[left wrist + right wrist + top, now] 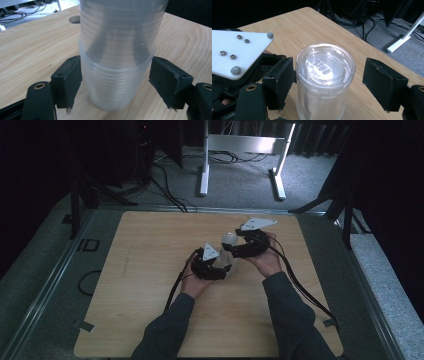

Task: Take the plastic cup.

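Observation:
A stack of clear plastic cups (228, 241) stands near the middle of the wooden table (150, 270). In the right gripper view its top (325, 66) is a closed, embossed end. My left gripper (115, 80) holds the lower part of the stack (112, 87), with both pads (68, 81) against the wall, just under a rim. My right gripper (328, 80) straddles the top of the stack, open; its left pad (280, 80) is near the wall and the right pad (382, 82) stands off it. From above, the left gripper (224, 267) is low and the right gripper (232, 249) higher.
A round hole (75, 19) in the tabletop lies beyond the stack in the left gripper view. Black cables (305, 292) trail from both grippers toward the near edge. A white stand (242, 150) and floor cables sit behind the table's far edge.

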`<state>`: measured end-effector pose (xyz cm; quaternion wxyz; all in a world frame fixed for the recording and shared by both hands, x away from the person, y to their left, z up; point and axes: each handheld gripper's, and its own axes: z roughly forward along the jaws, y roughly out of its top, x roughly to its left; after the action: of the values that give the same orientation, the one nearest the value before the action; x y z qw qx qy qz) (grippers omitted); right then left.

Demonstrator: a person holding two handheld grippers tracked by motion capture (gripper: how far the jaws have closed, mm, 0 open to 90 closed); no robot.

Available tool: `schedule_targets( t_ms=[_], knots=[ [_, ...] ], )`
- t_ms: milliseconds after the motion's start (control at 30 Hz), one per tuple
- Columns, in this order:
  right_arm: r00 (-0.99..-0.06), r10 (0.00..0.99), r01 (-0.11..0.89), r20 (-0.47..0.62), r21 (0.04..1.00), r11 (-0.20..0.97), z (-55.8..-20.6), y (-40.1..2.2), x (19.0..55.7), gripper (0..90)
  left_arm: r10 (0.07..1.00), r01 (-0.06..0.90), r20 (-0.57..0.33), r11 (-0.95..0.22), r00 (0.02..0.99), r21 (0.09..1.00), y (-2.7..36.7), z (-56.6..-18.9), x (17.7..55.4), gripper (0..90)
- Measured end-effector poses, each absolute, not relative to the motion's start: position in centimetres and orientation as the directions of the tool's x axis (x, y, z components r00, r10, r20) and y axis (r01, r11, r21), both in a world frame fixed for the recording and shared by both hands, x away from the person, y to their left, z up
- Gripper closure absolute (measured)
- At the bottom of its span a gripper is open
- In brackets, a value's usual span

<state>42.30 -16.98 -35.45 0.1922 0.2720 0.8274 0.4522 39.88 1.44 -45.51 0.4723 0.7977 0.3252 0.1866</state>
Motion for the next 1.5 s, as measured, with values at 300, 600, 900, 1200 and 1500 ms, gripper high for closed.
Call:
schedule_targets(
  t_ms=[300, 600, 900, 1200, 1500],
  knots=[
    [-0.778, 0.622, 0.28, -0.089, 0.837, 0.47, -35.5, -15.95, 42.74, 28.2, 0.698, 0.343, -0.012, -0.337, 0.716, 0.877, 1.36, -45.46, 39.81, 26.8],
    [-0.779, 0.619, 0.282, -0.093, 0.831, 0.48, -35.64, -15.78, 42.85, 33.6, 0.698, 0.336, -0.003, -0.341, 0.716, 0.878, 1.37, -45.38, 39.79, 27.0],
    [-0.786, 0.611, 0.279, -0.09, 0.831, 0.481, -35.52, -15.8, 42.75, 38.9, 0.697, 0.335, 0.003, -0.348, 0.717, 0.876, 1.38, -45.33, 39.76, 27.4],
    [-0.783, 0.616, 0.28, -0.085, 0.837, 0.471, -35.26, -15.96, 42.73, 39.5, 0.696, 0.334, 0.007, -0.353, 0.718, 0.874, 1.39, -45.29, 39.76, 28.5],
    [-0.783, 0.617, 0.282, -0.076, 0.841, 0.462, -34.95, -16.19, 42.7, 39.9, 0.698, 0.332, 0.007, -0.35, 0.716, 0.876, 1.33, -45.29, 39.75, 28.6]
  ],
)
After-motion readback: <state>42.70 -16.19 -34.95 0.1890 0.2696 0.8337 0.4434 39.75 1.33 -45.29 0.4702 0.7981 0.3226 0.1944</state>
